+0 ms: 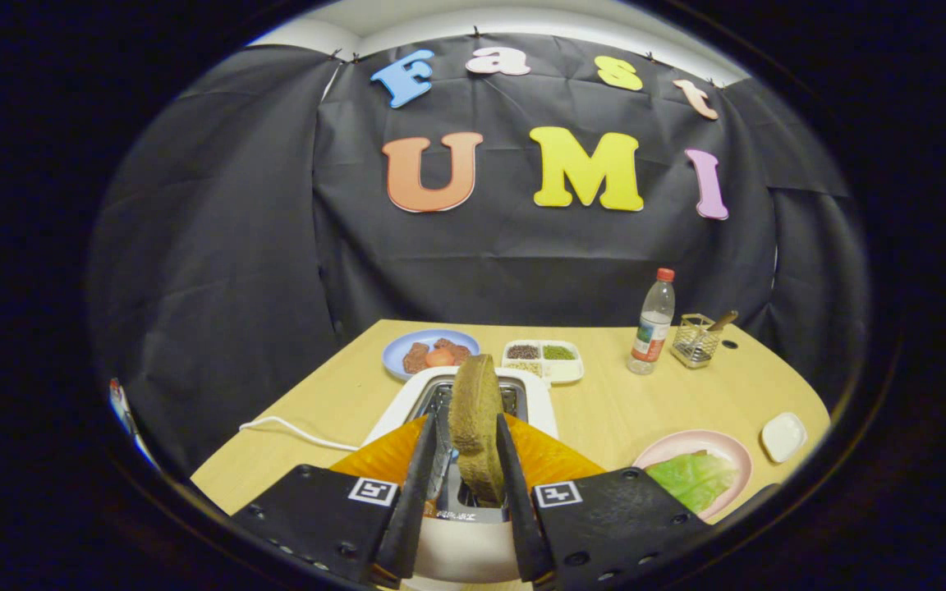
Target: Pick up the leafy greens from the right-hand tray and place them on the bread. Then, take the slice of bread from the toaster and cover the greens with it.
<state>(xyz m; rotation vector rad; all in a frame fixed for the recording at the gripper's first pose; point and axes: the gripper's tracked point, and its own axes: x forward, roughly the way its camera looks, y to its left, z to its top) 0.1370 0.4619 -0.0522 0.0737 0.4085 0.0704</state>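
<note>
Bread slice (475,427) between jaws, above toaster (473,394)

Gripper (465,460) clamps bread slice (475,423) above toaster (473,394).

One toaster (473,410), one bottle (652,322) — two plates (blue (395,351), pink (686,444)).

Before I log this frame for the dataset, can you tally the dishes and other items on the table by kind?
Plates: 2, blue plate, pink plate
Divided trays: 1, tray
Small white dishes: 1
Bottles: 1
Wire holders: 1
Toasters: 1
Bread slices: 1, bread between the gripper fingers
Total: 8
</note>
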